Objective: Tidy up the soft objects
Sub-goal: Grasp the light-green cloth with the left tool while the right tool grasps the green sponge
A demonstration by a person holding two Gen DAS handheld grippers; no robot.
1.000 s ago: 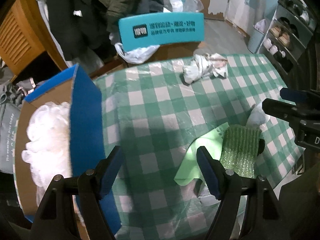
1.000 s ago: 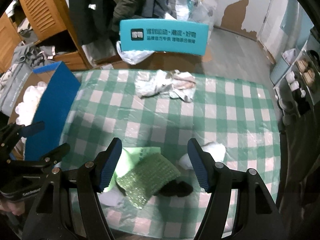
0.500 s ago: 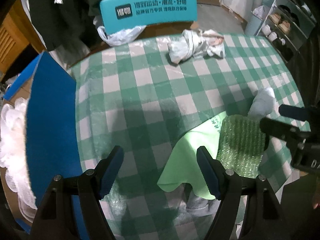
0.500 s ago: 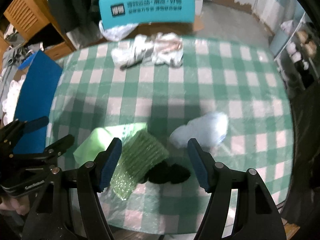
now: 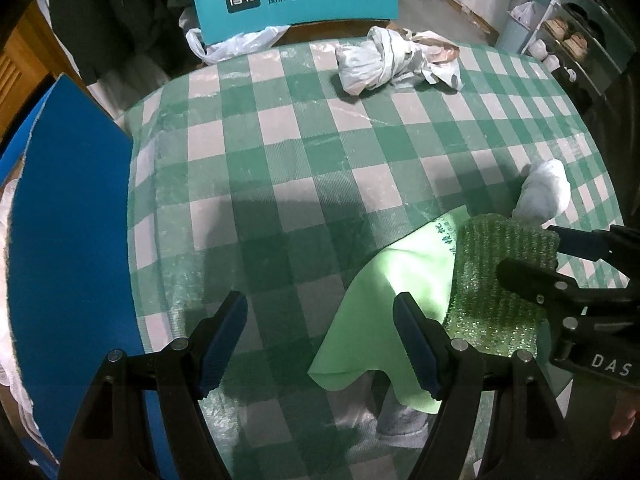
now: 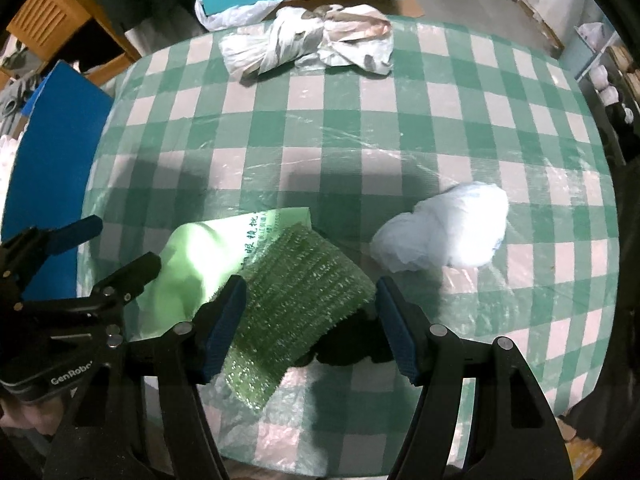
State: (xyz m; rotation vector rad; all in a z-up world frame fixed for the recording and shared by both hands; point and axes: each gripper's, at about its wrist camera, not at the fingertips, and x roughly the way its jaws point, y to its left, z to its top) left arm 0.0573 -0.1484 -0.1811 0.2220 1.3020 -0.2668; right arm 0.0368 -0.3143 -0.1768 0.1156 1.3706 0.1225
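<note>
While both tongs hang apart and empty, the right gripper (image 6: 308, 322) straddles the glittery green mesh scrubber (image 6: 296, 304), which lies on the pale green printed plastic bag (image 6: 200, 256) near the table's front edge. Closing there might pinch the bag too, or the black bundle (image 6: 348, 348) beneath. The left gripper (image 5: 320, 338), beside the bag's drooping corner, could knock it off the green-checked tablecloth (image 5: 320, 140).
</note>
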